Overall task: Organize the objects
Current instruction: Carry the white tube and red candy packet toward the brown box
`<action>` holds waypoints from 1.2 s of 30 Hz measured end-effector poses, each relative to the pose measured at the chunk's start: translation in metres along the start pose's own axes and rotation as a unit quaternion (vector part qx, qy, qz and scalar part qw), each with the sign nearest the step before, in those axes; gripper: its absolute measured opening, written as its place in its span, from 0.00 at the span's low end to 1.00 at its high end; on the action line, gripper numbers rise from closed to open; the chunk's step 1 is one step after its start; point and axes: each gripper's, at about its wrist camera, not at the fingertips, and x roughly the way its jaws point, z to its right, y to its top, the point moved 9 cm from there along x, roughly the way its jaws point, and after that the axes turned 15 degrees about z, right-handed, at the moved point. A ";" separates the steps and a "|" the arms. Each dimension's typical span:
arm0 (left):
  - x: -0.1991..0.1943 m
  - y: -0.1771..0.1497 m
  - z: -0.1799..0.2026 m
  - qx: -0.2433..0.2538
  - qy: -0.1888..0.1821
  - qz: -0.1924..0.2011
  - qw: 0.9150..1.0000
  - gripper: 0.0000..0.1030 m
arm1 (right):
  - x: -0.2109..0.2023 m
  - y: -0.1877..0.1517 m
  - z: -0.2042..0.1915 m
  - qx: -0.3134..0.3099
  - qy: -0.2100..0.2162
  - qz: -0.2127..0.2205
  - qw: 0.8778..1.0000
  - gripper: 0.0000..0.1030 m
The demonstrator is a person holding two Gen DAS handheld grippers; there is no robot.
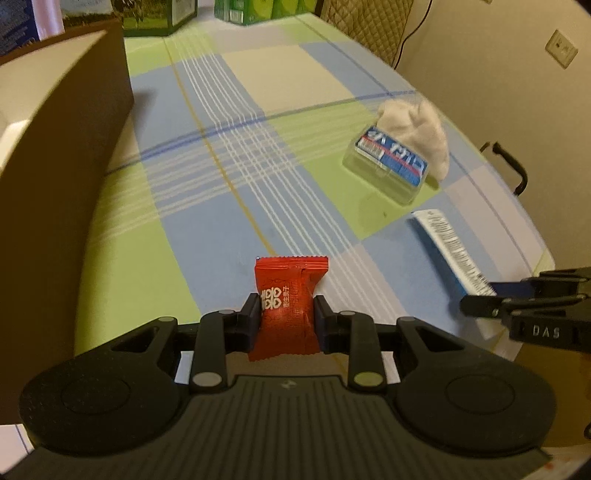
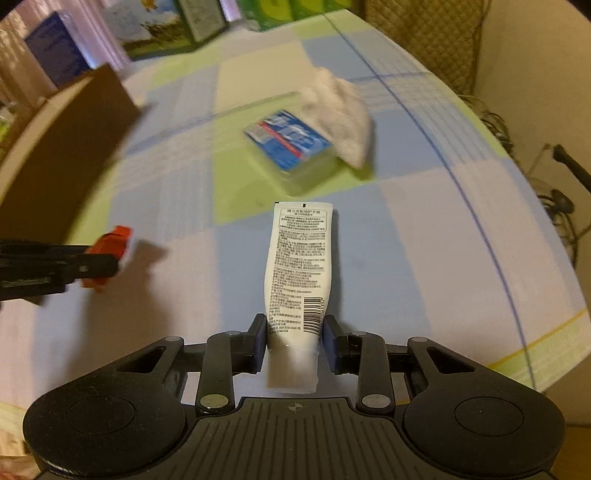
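My left gripper (image 1: 285, 301) is shut on a small red snack packet (image 1: 288, 291), held above the checked tablecloth; the same packet (image 2: 110, 243) shows at the left of the right wrist view. My right gripper (image 2: 294, 323) is shut on a white tube (image 2: 297, 269) with printed text and a barcode, its crimped end pointing forward. That tube (image 1: 452, 251) and the right gripper (image 1: 480, 301) appear at the right of the left wrist view. A clear case with a blue label (image 1: 389, 168) (image 2: 290, 142) lies on the table, a white cloth (image 1: 417, 133) (image 2: 340, 114) against it.
A brown cardboard box (image 1: 62, 147) (image 2: 62, 155) stands at the left. Green and blue cartons (image 1: 243, 11) (image 2: 166, 33) line the far end of the table (image 1: 258, 92). A quilted chair back (image 2: 424, 33) and a wall socket (image 1: 560, 48) are on the right.
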 end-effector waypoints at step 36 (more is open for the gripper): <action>-0.169 0.057 -0.205 -0.118 0.163 0.173 0.964 0.25 | 0.012 0.106 -0.299 -0.096 0.284 0.054 0.952 0.28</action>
